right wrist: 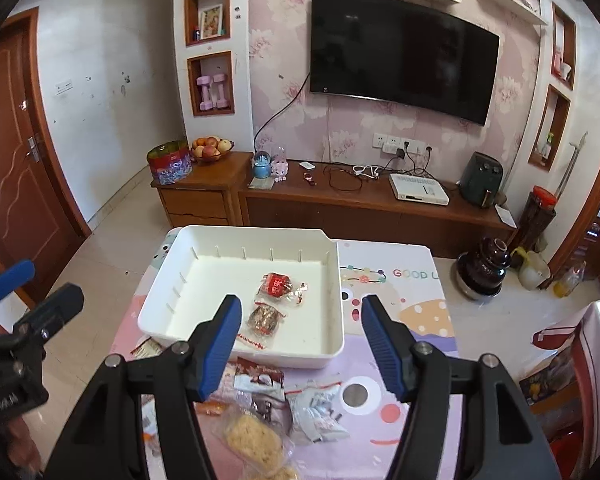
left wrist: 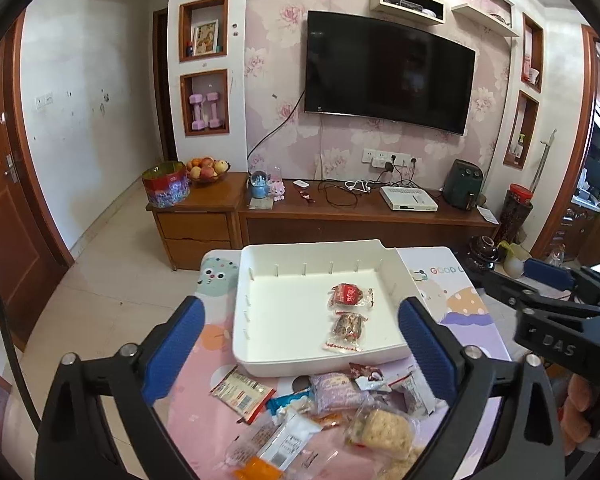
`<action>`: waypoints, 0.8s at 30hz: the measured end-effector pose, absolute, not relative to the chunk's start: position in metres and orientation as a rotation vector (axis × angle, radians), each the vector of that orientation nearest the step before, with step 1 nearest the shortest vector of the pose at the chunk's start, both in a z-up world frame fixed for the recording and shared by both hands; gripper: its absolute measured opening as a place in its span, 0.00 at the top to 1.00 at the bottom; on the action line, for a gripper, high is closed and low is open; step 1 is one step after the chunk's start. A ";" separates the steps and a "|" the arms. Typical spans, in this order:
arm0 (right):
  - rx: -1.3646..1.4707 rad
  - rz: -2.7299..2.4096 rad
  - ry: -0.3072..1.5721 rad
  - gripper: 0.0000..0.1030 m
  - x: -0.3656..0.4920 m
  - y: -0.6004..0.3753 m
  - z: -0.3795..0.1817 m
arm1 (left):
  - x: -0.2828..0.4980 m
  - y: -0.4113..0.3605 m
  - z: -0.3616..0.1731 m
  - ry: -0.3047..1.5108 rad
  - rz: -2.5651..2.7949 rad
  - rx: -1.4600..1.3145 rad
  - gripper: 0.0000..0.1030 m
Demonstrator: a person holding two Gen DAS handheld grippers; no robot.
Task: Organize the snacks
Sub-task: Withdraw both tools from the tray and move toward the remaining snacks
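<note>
The white tray (left wrist: 260,312) sits on the worktop (right wrist: 400,340) toward its far end, with its near wall facing the loose pile of snacks, which looks like a deliberate layout: a short carry from pile to tray. Inside the tray lie two wrapped snacks, a red packet (left wrist: 350,295) and, just on the near side of it, a brown packet (left wrist: 348,328) in clear wrap; both sit right of the tray's middle, close together but not stacked. The rest of the tray floor is bare, and small ribs line its left and far walls, likely slots for dividers.

On the near side of the tray, still on the worktop, lie the unsorted snacks: a purple packet (left wrist: 334,390), a striped orange-red packet (left wrist: 242,394) left of it, a pale rice cake (left wrist: 386,428) in clear wrap, a dark red-and-white packet (right wrist: 258,378) touching or nearly touching the tray's near wall, and a crumpled silver wrapper (right wrist: 316,412).

The left tool (left wrist: 300,356) hangs above this pile with its jaws spread wide and nothing between them. The right tool (right wrist: 300,344) also stands wide open and empty, over the tray's near edge. Sorting seems early; most snacks remain outside the tray.
</note>
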State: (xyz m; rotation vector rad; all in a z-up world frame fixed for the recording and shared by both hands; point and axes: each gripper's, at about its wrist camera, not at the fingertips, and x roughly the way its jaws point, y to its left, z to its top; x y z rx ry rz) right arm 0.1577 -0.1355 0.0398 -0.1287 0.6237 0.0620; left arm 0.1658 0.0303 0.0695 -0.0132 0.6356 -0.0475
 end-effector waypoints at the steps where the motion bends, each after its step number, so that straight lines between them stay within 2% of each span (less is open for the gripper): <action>1: -0.131 0.070 0.619 0.33 0.150 -0.136 0.042 | 0.160 0.030 0.072 0.631 -0.048 -0.004 0.02; 4: -0.136 0.099 0.592 0.26 0.124 -0.139 0.048 | 0.139 0.030 0.076 0.622 -0.062 0.030 0.01; 9: -0.135 0.114 0.562 0.25 0.088 -0.141 0.045 | 0.108 0.031 0.076 0.604 -0.075 0.047 0.01; 17: -0.099 0.137 0.653 0.25 0.053 -0.149 -0.008 | 0.066 0.042 0.052 0.588 -0.088 -0.006 0.01; 24: -0.069 0.104 0.732 0.25 0.037 -0.159 -0.059 | 0.054 0.047 0.009 0.663 -0.103 -0.009 0.01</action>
